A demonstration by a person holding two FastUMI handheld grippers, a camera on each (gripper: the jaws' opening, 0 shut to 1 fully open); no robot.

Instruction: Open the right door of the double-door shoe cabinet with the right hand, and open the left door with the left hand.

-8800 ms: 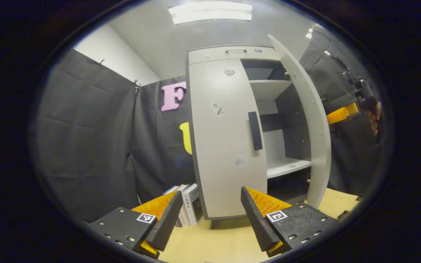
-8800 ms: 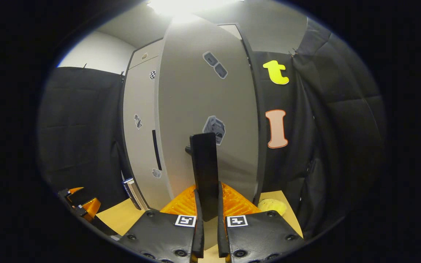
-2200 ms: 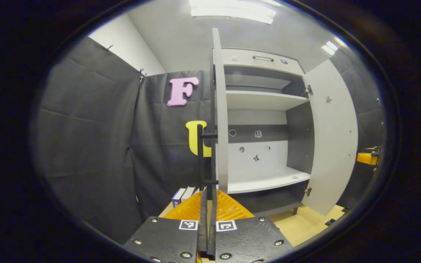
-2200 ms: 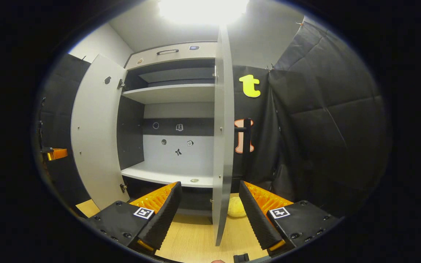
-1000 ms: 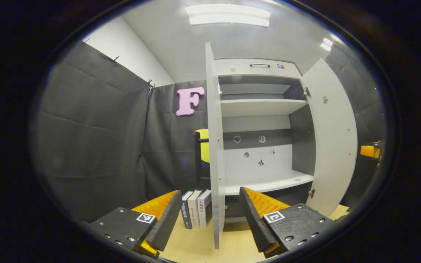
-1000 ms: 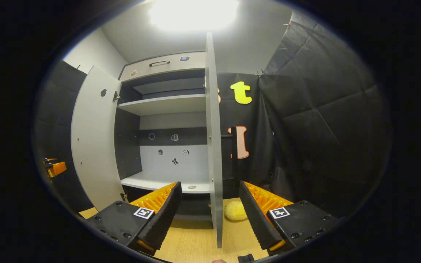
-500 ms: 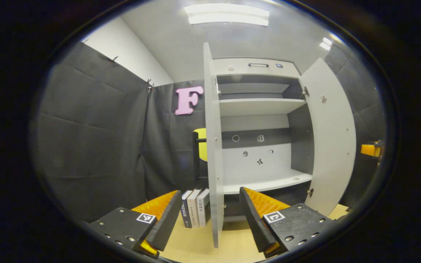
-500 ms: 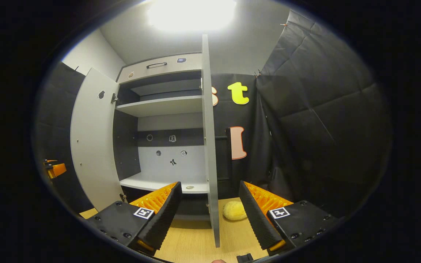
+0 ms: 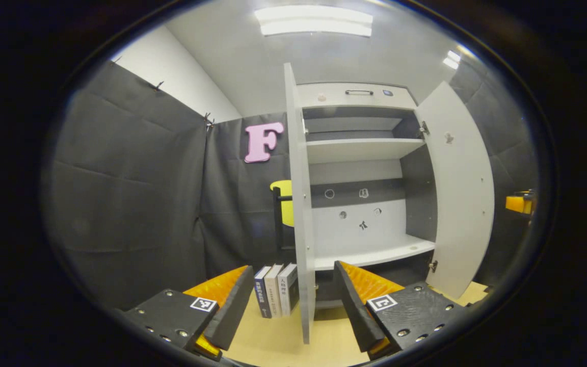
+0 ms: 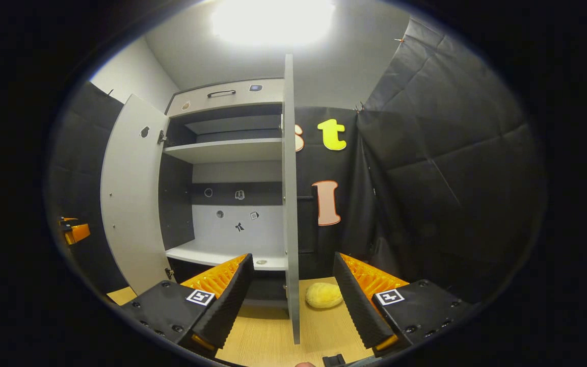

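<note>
The grey double-door shoe cabinet (image 9: 357, 94) stands with both doors swung wide, its shelves (image 9: 359, 148) bare. In the left gripper view the left door (image 9: 301, 204) shows edge-on ahead, its black handle (image 9: 277, 216) on the far side. My left gripper (image 9: 291, 300) is open, a short way back from that door's edge. In the right gripper view the right door (image 10: 289, 204) is edge-on too, and my right gripper (image 10: 291, 300) is open in front of its edge. Each view catches the other gripper far off: the right gripper (image 9: 520, 203) and the left gripper (image 10: 73, 230).
Three books (image 9: 275, 289) stand upright on the wooden table (image 9: 278, 341) left of the cabinet. A yellow soft lump (image 10: 324, 294) lies on the table (image 10: 263, 339) right of the right door. Black cloth walls close in on both sides.
The left gripper let go of the left door's handle, opened and drew back a little. The right gripper, open throughout, also backed away from the right door.
</note>
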